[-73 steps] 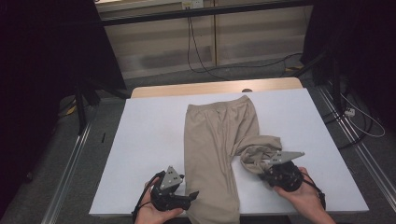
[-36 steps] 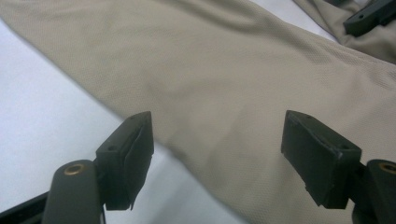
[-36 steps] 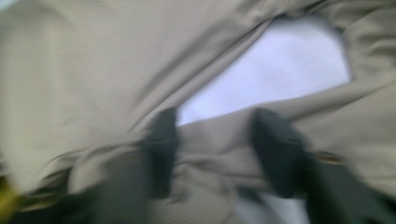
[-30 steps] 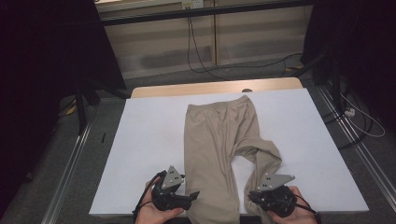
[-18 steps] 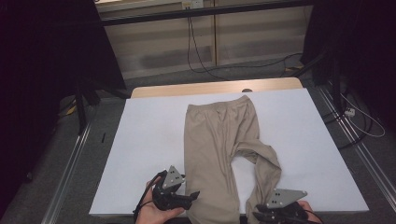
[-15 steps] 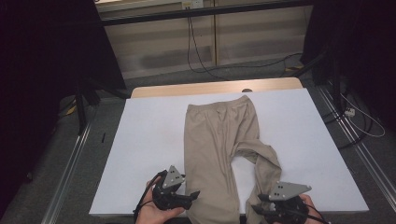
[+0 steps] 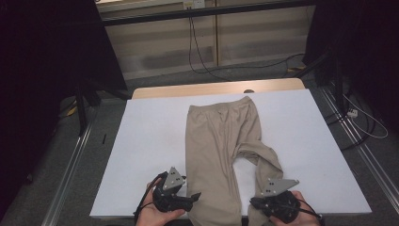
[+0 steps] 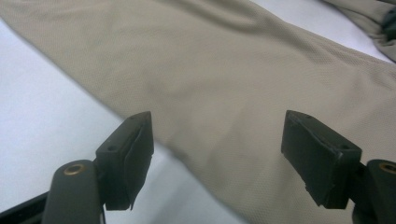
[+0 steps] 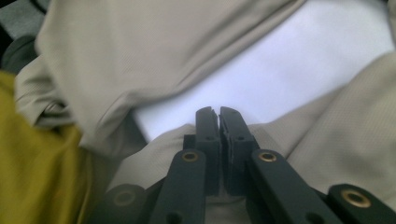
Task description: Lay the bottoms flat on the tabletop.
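Note:
Beige trousers [image 7: 221, 136] lie lengthwise on the white table [image 7: 150, 141], waistband far, legs toward me. My left gripper [image 7: 195, 195] rests at the near edge, beside the left leg's outer side. In the left gripper view it [image 8: 217, 154] stands open, jaws wide apart over the fabric's [image 8: 233, 70] edge. My right gripper [image 7: 251, 203] is at the near edge on the right leg's [image 7: 268, 165] end. The right gripper view shows it [image 9: 218, 114] shut, with the leg's cloth [image 9: 336, 135] pinched and folded around its jaws. A strip of white table shows between the legs.
A wooden strip [image 7: 216, 88] runs along the table's far edge. Cables [image 7: 197, 52] trail on the floor behind, and metal rails [image 7: 70, 160] flank both sides. Yellow cloth [image 9: 42, 177] sits at the left of the right gripper view.
My right gripper has drawn the bunched right trouser leg toward the near edge, stretching it out straight. The left gripper has stayed where it was, open.

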A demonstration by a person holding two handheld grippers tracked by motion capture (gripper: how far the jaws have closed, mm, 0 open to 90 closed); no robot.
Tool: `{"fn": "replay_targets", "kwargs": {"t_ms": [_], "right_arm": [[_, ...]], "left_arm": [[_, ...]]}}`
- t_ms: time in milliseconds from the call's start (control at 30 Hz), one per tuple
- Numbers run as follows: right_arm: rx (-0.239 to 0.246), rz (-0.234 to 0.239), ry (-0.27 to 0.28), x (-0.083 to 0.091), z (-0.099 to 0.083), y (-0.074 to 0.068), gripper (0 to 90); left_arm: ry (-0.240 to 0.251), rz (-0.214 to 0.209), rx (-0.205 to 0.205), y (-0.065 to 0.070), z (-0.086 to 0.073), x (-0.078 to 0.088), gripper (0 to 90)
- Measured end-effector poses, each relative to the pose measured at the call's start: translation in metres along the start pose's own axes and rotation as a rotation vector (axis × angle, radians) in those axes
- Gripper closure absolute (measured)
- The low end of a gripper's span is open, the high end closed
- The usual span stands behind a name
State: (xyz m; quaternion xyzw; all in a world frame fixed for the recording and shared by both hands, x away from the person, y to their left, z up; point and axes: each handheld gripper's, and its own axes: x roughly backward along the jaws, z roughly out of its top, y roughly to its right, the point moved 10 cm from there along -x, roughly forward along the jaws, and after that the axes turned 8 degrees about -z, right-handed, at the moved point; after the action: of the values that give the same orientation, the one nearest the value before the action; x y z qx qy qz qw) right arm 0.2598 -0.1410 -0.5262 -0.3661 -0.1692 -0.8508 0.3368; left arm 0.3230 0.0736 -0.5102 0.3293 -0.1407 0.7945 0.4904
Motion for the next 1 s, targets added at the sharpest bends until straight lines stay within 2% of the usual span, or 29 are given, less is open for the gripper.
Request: {"fn": "replay_targets", "kwargs": {"t_ms": [233, 333, 400, 467, 567, 700, 900, 1000], "right_arm": [[-0.001, 0.027, -0.020, 0.016, -0.016, -0.013, 85.3], [-0.007, 0.041, -0.029, 0.017, -0.017, -0.015, 79.8], [-0.010, 0.045, -0.017, 0.018, -0.015, -0.015, 71.8], [-0.022, 0.024, 0.009, 0.019, -0.011, -0.010, 63.3], [-0.057, -0.017, 0.053, 0.020, -0.001, 0.004, 56.1], [-0.108, -0.077, 0.107, 0.019, 0.012, 0.033, 48.6], [-0.187, -0.211, 0.136, 0.020, 0.020, 0.085, 45.4], [-0.207, -0.290, 0.118, 0.020, 0.014, 0.109, 45.7]], "left_arm": [[-0.002, 0.003, 0.004, 0.000, 0.000, -0.001, 25.7], [-0.003, 0.002, 0.005, 0.000, 0.000, -0.001, 25.6], [-0.002, 0.003, 0.003, -0.001, 0.000, -0.001, 25.7], [-0.003, 0.002, 0.004, -0.001, 0.000, -0.001, 25.6], [-0.002, -0.001, 0.005, 0.000, 0.000, -0.002, 25.5], [-0.005, 0.000, 0.001, 0.000, 0.000, -0.002, 25.3], [-0.003, 0.000, 0.010, -0.001, 0.000, -0.002, 24.9], [-0.002, 0.001, 0.008, 0.000, 0.000, -0.002, 24.8]]}}
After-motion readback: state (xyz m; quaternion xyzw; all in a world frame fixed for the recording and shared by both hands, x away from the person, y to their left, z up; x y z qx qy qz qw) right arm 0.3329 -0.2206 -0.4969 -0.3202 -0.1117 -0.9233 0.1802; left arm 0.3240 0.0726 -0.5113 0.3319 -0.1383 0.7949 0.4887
